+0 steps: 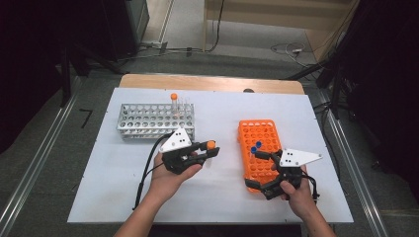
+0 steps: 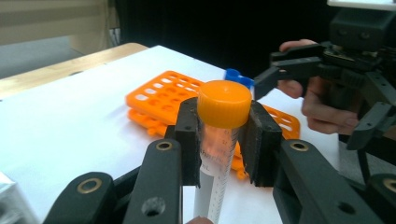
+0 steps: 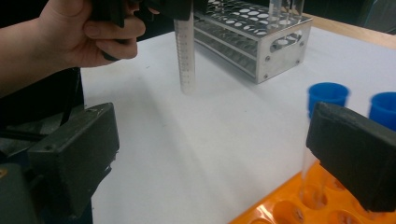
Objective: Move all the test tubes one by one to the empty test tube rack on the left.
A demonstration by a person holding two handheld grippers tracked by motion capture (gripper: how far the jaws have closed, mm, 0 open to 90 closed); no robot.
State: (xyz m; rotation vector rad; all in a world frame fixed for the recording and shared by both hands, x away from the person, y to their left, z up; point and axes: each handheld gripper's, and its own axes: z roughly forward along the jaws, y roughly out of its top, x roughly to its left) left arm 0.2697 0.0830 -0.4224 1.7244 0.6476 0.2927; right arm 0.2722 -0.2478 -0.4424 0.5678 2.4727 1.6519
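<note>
While the left tongs [image 1: 211,149] clamp an orange-capped tube [image 2: 223,121] upright just under its cap, it hangs over bare tabletop [image 1: 99,187] between the two racks, the orange rack [image 1: 257,136] off to its right and the metal rack [image 1: 148,120] just behind. The right tongs [image 1: 257,170] stand wide open beside two blue-capped tubes [image 3: 327,95] in the orange rack. One more orange-capped tube [image 1: 174,101] seemingly stands in the metal rack.

white table top [image 1: 123,187] | wooden edge [image 1: 207,83] – far side | cables [image 1: 289,49] – floor
</note>
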